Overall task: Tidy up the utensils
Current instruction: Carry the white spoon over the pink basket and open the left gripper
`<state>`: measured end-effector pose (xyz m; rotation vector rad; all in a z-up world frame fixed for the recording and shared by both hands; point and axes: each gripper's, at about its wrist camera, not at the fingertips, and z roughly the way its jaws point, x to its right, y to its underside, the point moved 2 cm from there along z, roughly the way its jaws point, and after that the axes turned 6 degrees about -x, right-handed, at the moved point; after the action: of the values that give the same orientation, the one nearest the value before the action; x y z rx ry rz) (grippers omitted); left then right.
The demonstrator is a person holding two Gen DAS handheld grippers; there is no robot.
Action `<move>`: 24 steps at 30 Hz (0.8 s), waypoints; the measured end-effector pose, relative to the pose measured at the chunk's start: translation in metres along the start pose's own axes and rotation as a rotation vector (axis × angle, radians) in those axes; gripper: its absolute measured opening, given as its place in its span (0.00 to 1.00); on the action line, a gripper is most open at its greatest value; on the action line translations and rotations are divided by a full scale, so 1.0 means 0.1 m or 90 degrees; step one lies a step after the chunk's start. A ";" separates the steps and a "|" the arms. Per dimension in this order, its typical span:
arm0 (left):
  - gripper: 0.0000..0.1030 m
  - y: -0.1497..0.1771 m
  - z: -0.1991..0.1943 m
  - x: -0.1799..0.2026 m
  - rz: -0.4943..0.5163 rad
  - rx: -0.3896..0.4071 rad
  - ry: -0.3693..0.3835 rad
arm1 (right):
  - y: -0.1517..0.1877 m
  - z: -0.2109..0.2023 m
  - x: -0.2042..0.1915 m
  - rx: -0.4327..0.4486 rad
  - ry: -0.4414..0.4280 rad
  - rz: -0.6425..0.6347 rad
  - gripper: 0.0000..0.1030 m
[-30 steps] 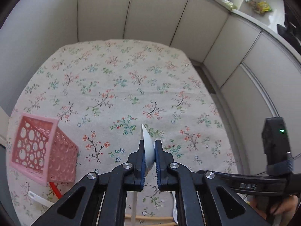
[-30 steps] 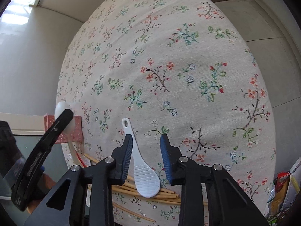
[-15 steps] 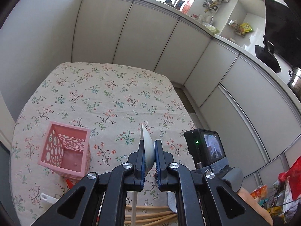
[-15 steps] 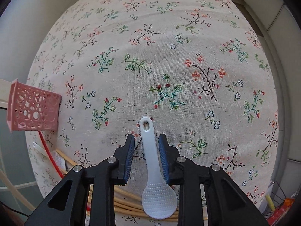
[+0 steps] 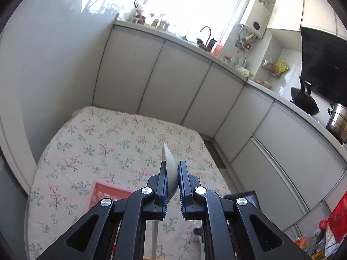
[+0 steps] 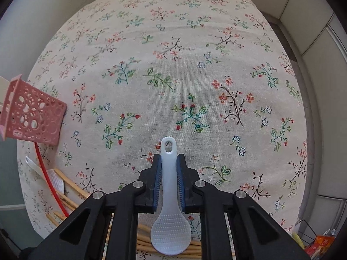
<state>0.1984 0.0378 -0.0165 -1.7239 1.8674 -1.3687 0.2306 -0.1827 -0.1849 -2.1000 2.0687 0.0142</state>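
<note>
Plastic dominates the right wrist view: a white rice paddle (image 6: pixel 170 197) with a smooth, flat handle, an oval hanging hole at its tip and a round head covered in tiny raised dots; the right gripper (image 6: pixel 169 164) is closing its 2 blue ribbed pads on the handle's 2 edges, with the handle between them and the pads already touching it; the paddle's head lies over a bundle of pale wooden chopsticks (image 6: pixel 151 241) on the tablecloth (image 6: pixel 195 54), a matte woven fabric printed with small red, green and blue floral sprigs. At the left edge a pink plastic basket (image 6: pixel 32 114), square and tapered with round perforations of mixed sizes, sits tilted in that view; below it lie a thin red stick (image 6: pixel 46 177), another white plastic utensil (image 6: pixel 43 173) and more chopsticks.

In the left wrist view the left gripper (image 5: pixel 172 173) is clenched on a white spoon (image 5: pixel 169 169); its curved, glossy bowl stands edge-on between the pads and a pale handle hangs below, above the cloth; the basket appears blurred behind the black fingers. Beyond stand smooth grey cabinet doors (image 5: pixel 151 75), a bright window (image 5: pixel 190 4), a black wok (image 5: pixel 304 103) and a steel pot (image 5: pixel 337 119).
</note>
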 end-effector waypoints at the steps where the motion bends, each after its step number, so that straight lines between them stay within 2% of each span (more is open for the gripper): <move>1: 0.08 -0.04 -0.01 -0.03 0.004 0.018 -0.006 | 0.00 -0.10 0.02 0.016 -0.014 0.004 0.15; 6: 0.09 -0.15 0.09 -0.18 0.049 0.097 -0.037 | 0.07 -0.55 0.06 0.089 -0.060 -0.005 0.15; 10: 0.09 -0.22 0.28 -0.30 0.049 0.125 -0.062 | 0.13 -0.68 0.05 0.110 -0.073 -0.016 0.15; 17: 0.09 -0.19 0.57 -0.46 0.024 0.139 -0.080 | 0.07 -0.68 0.03 0.118 -0.079 -0.010 0.15; 24: 0.09 -0.06 0.66 -0.51 0.022 0.116 -0.086 | 0.07 -0.78 0.04 0.133 -0.099 -0.008 0.15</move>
<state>0.2632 0.0538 -0.0669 -1.6427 1.6397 -1.3287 0.2138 -0.1975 -0.1101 -1.9240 1.8799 -0.0385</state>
